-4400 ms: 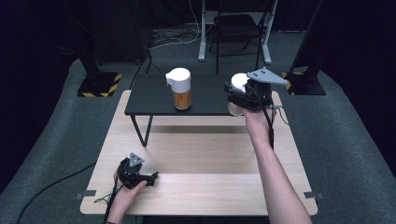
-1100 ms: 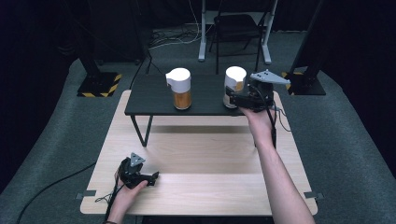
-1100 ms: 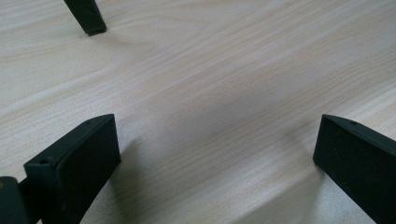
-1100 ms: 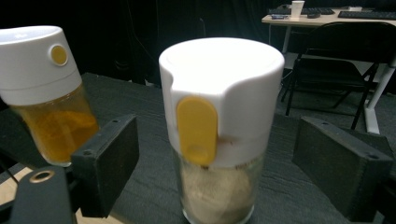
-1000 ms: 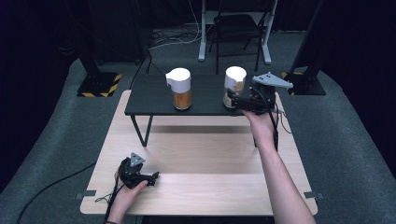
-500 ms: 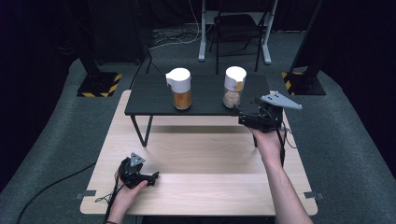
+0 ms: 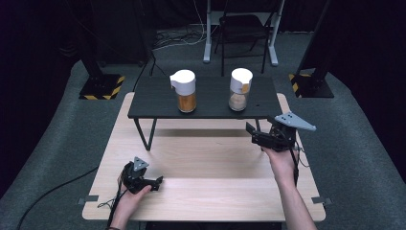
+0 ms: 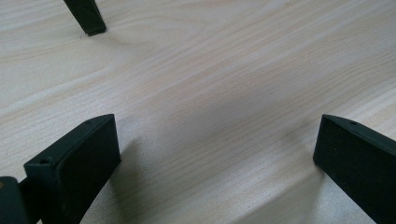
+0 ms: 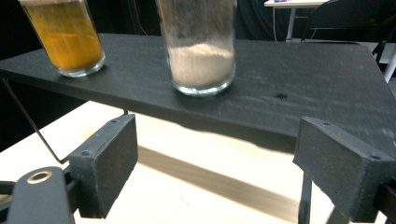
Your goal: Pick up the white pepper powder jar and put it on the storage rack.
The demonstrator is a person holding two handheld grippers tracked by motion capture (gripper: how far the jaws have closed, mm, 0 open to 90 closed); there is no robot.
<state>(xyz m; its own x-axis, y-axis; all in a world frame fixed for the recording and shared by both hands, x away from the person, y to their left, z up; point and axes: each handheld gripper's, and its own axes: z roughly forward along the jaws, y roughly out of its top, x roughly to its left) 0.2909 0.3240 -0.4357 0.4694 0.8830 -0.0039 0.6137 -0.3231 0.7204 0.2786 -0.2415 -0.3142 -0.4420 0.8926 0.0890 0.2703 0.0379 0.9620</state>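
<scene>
Dark floor and black drapes surround my wooden table [image 7: 206, 187], which carries a low black shelf [image 7: 210, 98] across its far half. I judge the placing step finished: both jars stand upright and well apart on the shelf, and my right gripper [image 7: 254, 139] hangs empty below its front right edge, jaws parted about halfway. Next I would bring that hand to rest on the table. My left gripper [image 7: 155, 182] lies on the wood near me, jaws wide, nothing between them. One white-capped jar [image 7: 184, 91] holds orange powder; the other jar [image 7: 239, 89], nearer my right gripper, holds pale beige powder.
</scene>
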